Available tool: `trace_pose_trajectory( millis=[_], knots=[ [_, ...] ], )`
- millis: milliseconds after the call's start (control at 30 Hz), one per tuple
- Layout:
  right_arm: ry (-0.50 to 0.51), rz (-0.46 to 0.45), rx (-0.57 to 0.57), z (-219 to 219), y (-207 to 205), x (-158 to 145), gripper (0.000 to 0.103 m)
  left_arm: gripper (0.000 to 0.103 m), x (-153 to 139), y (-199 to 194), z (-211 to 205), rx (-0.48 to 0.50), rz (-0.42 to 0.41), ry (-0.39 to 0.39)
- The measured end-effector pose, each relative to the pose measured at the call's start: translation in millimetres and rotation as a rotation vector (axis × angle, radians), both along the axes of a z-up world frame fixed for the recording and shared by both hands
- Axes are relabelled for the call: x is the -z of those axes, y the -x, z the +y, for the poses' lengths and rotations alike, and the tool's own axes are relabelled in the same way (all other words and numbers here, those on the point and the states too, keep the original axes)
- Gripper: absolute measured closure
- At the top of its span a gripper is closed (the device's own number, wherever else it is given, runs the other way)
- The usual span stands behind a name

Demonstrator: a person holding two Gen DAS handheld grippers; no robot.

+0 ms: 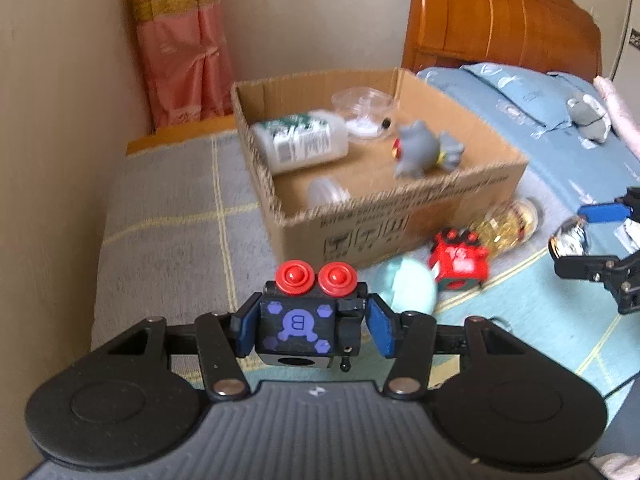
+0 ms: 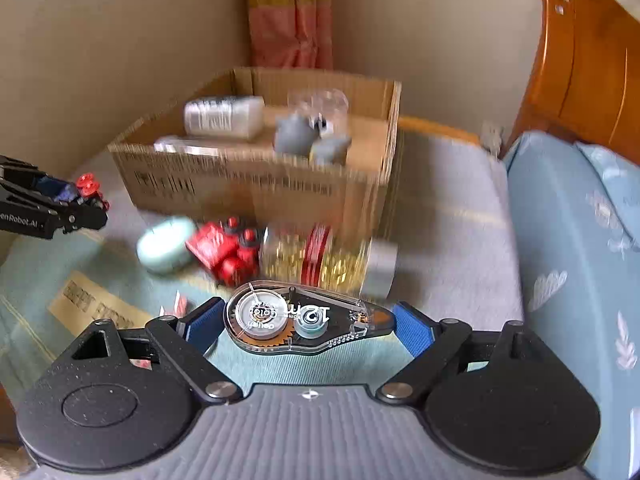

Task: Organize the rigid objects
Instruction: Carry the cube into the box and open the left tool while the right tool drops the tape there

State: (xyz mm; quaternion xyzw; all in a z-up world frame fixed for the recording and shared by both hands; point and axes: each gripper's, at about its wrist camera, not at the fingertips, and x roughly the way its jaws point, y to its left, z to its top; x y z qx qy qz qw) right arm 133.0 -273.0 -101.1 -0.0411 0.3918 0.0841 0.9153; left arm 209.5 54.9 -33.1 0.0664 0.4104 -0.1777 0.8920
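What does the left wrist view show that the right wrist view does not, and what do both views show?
Only the left wrist view shows the purple B mark on the black toy block that the left gripper grips, and a grey stuffed toy on the bed.

Only the right wrist view shows the printing on the correction tape clamped in the right gripper.

Both show the cardboard box, the red toy and the green case.

Cube toy (image 1: 296, 330): black, purple hexagons and "B" emblem, two red knobs
Claw pads (image 1: 247, 330): blue
Tape dispenser (image 2: 308, 322): clear shell, white reel, black lettering
Box (image 1: 400, 216): brown cardboard, black print
Figure (image 1: 420, 152): grey
Bed cover (image 1: 168, 216): grey, yellow grid lines
Curtain (image 1: 180, 40): pink, gold band
Headboard (image 1: 500, 20): orange-brown wood
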Motion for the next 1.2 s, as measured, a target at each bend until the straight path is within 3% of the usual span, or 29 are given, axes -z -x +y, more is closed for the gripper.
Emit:
trace_pose_trajectory(
  millis=[300, 467, 733, 800, 867, 1200],
  knots=[
    [0.007, -0.147, -0.045, 3.2, -25.5, -51.3, 0.010, 0.049, -43.3, -20.9, -15.4, 0.044, -0.047, -0.011],
    [-0.008, -0.173, -0.058, 7.3, -50.3, -64.0, 0.010, 0.049, -61.2, -38.6, -26.2, 0.061, -0.074, -0.030],
    [-0.031, -0.161, -0.036, 11.1, -89.4, -56.2, 0.010, 0.049, -75.1, -72.7, -41.2, 0.059, -0.091, -0.043],
    [-0.032, -0.149, -0.038, 12.5, -93.0, -50.0, 0.005, 0.049, -75.7, -80.6, -44.3, 0.058, -0.084, -0.039],
    [-0.036, -0.151, -0.043, 14.2, -92.1, -46.2, 0.000, 0.049, -74.7, -88.0, -47.1, 0.060, -0.077, -0.037],
    [-0.062, -0.124, -0.056, 15.1, -80.9, -37.8, 0.000, 0.049, -59.4, -125.6, -62.3, 0.045, -0.012, -0.024]
  ],
)
